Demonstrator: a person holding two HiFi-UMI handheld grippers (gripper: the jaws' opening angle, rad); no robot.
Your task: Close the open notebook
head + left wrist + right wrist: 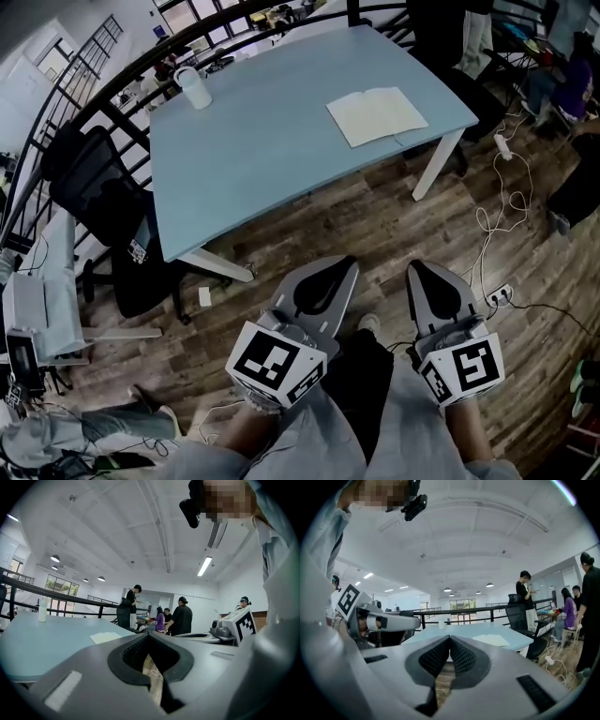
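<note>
The open notebook lies flat with pale blank pages near the right end of the light blue table. It also shows as a pale sheet, the notebook in the left gripper view and the notebook in the right gripper view. Both grippers are held low over the wooden floor, well short of the table's near edge. My left gripper has its tips together with nothing between them. My right gripper is shut and empty too, its ribbed pads meeting.
A white bottle stands at the table's far left corner. A black office chair sits left of the table. Cables and a power strip lie on the floor at right. Several people stand beyond the table.
</note>
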